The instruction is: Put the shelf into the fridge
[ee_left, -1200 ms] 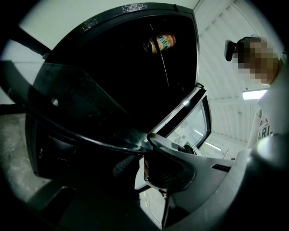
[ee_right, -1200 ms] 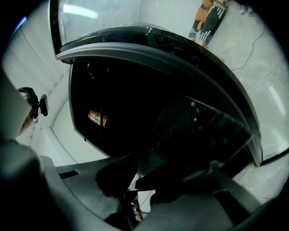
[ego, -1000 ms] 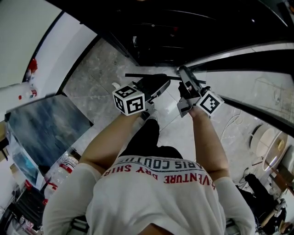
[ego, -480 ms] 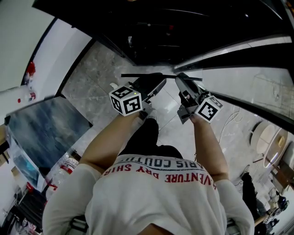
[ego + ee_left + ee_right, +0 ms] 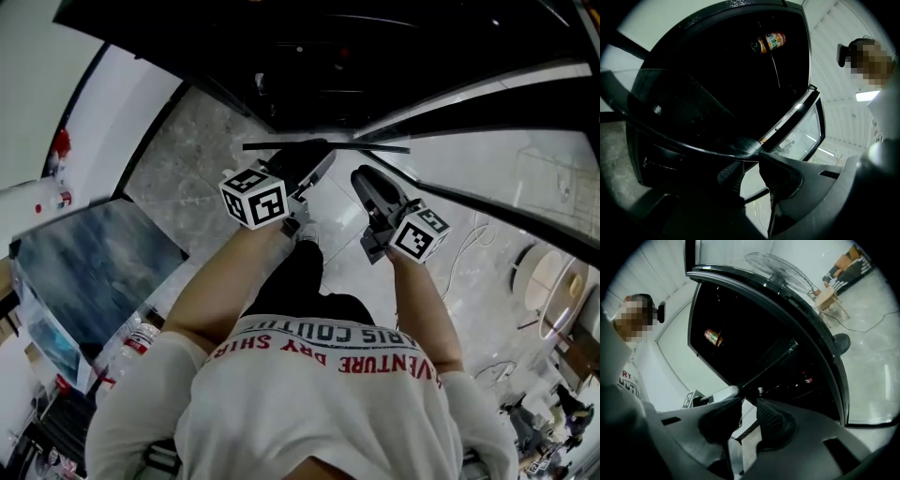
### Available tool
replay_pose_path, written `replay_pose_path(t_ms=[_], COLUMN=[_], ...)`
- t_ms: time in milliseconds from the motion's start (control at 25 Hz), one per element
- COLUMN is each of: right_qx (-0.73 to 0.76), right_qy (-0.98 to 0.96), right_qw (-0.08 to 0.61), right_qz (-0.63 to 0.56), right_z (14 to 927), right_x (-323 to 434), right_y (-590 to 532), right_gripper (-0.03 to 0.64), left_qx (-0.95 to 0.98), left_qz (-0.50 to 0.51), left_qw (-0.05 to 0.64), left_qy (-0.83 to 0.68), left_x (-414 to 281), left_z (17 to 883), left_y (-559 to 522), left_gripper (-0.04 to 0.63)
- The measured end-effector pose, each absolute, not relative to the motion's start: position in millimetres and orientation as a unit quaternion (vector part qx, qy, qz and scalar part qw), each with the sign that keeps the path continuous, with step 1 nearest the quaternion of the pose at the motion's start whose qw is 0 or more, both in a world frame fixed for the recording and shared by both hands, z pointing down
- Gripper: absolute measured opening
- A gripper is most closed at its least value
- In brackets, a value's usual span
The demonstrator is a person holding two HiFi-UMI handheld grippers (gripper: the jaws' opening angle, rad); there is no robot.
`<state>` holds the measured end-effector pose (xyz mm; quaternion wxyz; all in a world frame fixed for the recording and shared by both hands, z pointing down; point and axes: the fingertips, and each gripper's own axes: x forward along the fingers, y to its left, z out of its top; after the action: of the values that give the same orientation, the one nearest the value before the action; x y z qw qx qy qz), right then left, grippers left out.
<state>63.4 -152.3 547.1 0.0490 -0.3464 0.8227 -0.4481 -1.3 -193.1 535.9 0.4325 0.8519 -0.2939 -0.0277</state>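
The fridge [image 5: 375, 56] is standing open with its dark inside facing the person, and its door [image 5: 497, 164] is reaching out to the right. The shelf [image 5: 281, 146] is hanging roughly level at the mouth, not yet resting inside, so sliding it in and seating it is looking like the whole job left. The left gripper [image 5: 747, 165] is pinching the shelf's near rim. The right gripper [image 5: 749, 401] is sitting just off that rim, clamping nothing, its jaws having just been closing to a middling gap. A bottle [image 5: 771, 41] is showing deep inside.
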Motion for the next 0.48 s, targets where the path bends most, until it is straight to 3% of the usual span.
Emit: replay_pose_path(t_ms=[240, 480], right_qx=[-0.359, -0.346], right_qy=[0.833, 0.852], right_qw=[0.007, 0.006], right_qz=[-0.421, -0.393], right_z=[535, 516], right_x=[58, 48], right_y=[-156, -160], right_gripper=[0.047, 0.038], left_qx=[0.855, 0.857], left_qz=[-0.027, -0.026], left_qw=[0.423, 0.415], left_qy=[-0.299, -0.304], left_x=[-3, -2], left_z=[534, 533], left_y=[-210, -227], left_gripper=[0.116, 0.117])
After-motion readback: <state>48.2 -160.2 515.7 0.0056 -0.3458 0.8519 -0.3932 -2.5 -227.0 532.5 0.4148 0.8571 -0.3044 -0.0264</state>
